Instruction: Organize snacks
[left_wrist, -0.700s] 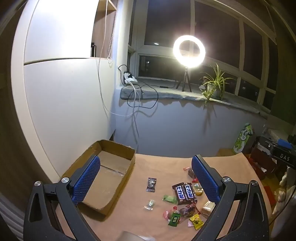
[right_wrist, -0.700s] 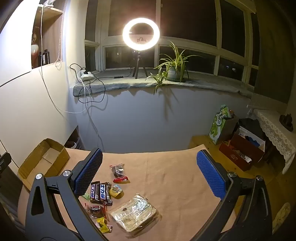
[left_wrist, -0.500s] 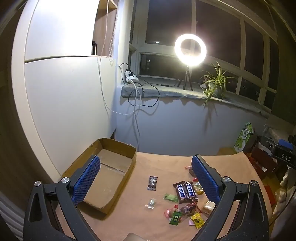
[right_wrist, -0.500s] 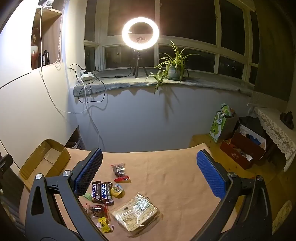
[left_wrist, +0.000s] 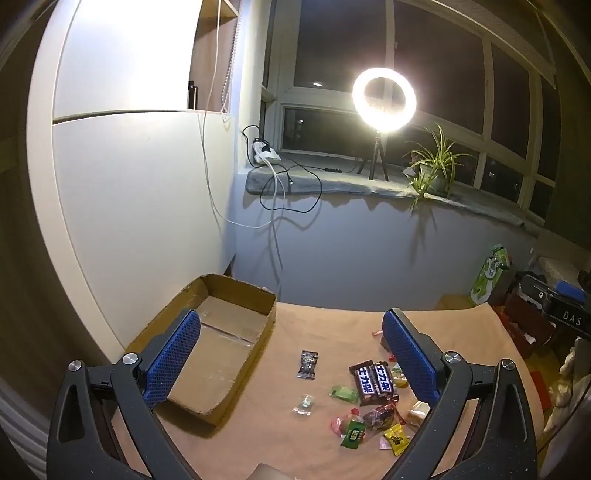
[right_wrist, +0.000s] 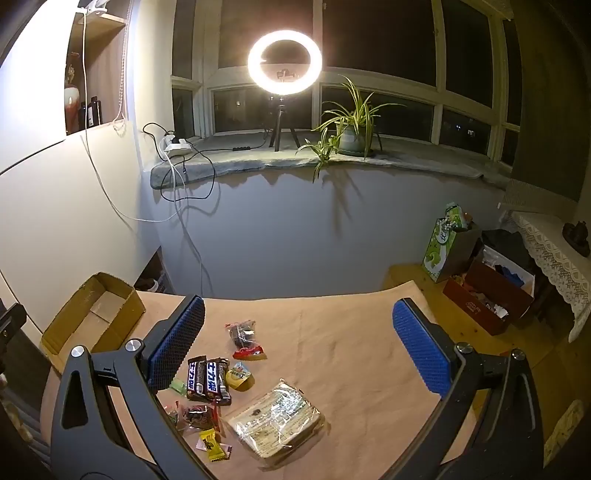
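One clear-wrapped flat packet (right_wrist: 275, 421) shows fully only from the right wrist.

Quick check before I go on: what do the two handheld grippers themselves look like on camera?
Both match. The left gripper and right gripper each have black cut-out frames with silver pivot screws and two long fingers faced with blue dimpled pads. No cables, markings or sleeves show.

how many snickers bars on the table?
2. Both chocolate bars lie side by side, touching, in the snack pile: one nearer the cardboard box, the other just beyond it. More could be hidden behind the tongs.
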